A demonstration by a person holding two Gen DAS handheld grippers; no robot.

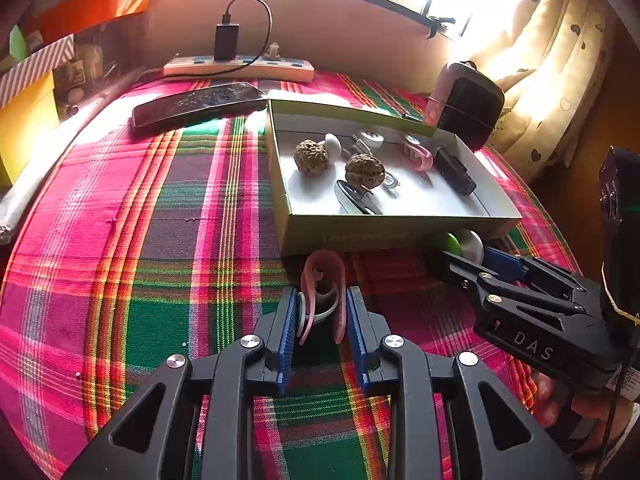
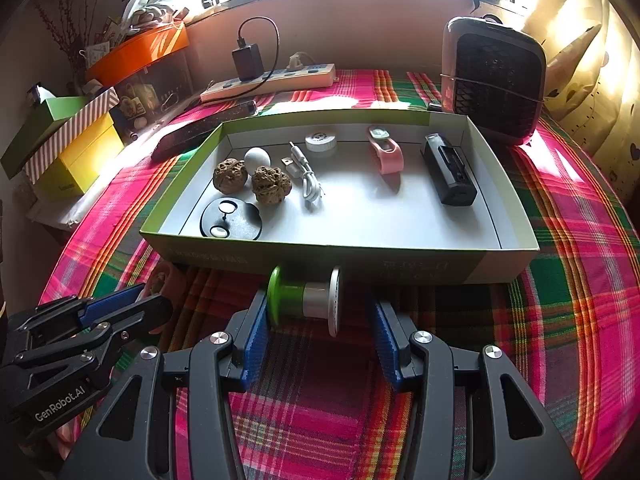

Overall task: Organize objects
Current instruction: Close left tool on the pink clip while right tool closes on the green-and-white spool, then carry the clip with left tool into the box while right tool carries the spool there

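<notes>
A counter (image 2: 560, 240) draped in a pink, green and red plaid cloth carries everything here. On it sits a shallow cardboard box (image 2: 516, 216) with green outer walls and a pale floor, open at the top. Behind the box's right corner stands a small heater (image 2: 496, 80) with a dark grille, and along the back wall lies a power strip (image 2: 272, 80) with a black charger (image 2: 247, 60) plugged in. A dark phone (image 1: 200, 106) lies flat just beyond the box's left rear corner.

Inside the box rest a black rectangular device (image 2: 450, 174) at the right, a round black disc (image 2: 231, 219) at the front left, a pink clip (image 2: 386, 152), two walnuts (image 2: 230, 175) side by side, a coiled white cable (image 2: 306, 178), a white egg-shaped piece (image 2: 257, 159) and a small white round tin (image 2: 320, 141).

The left gripper (image 1: 322, 312) is low over the cloth just in front of the box, its jaws narrow and pressed onto a pink earhook (image 1: 324, 280) that stands between the blue pads. The right gripper (image 2: 318, 320) is beside it, jaws wide, with a green and white spool (image 2: 306, 296) lying on its side between them, close to the left pad and against the box's front wall; whether that pad touches it I cannot tell.
</notes>
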